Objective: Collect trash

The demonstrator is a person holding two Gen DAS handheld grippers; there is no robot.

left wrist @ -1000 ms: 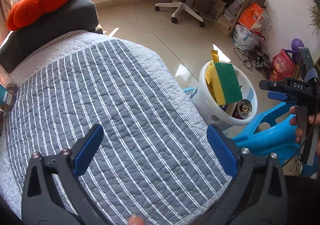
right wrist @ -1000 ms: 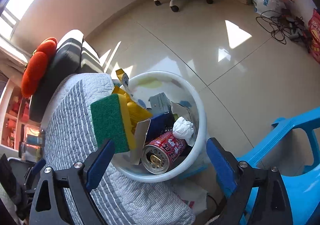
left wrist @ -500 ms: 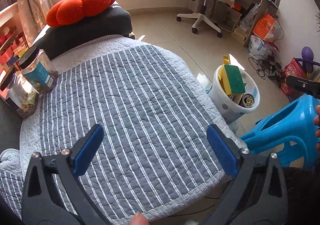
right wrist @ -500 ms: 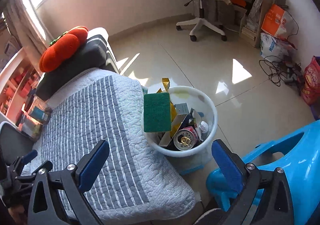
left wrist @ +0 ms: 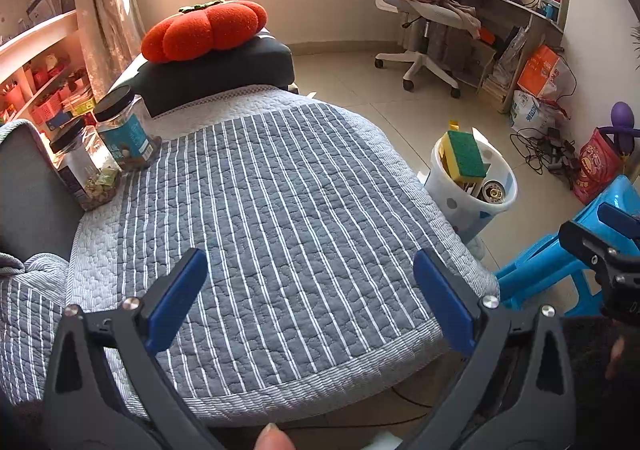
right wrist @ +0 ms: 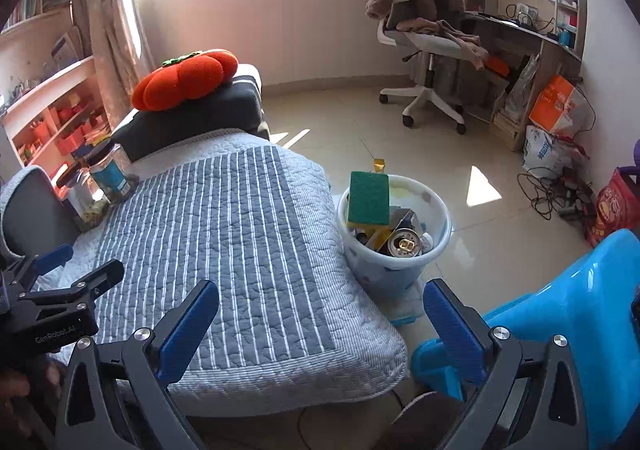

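A white trash bucket (right wrist: 438, 240) stands on the floor beside the grey striped quilted cushion (right wrist: 224, 234). It holds a green and yellow sponge (right wrist: 368, 197), a drink can (right wrist: 405, 244) and paper scraps. It also shows in the left wrist view (left wrist: 452, 205) with the sponge (left wrist: 466, 159) on top. My left gripper (left wrist: 310, 296) is open and empty over the cushion's (left wrist: 260, 209) near edge. My right gripper (right wrist: 322, 324) is open and empty, held back from the bucket, above the cushion's corner.
Two jars (left wrist: 120, 129) stand at the cushion's far left. An orange pumpkin pillow (left wrist: 204, 29) lies on a dark cushion behind. A blue plastic stool (right wrist: 560, 310) is at the right. An office chair (right wrist: 424, 41), a desk, bags and cables lie beyond on the tiled floor.
Both grippers have pulled back and up from the bucket. The bucket and sponge look smaller and farther away; the jars and the shelves have come into view.
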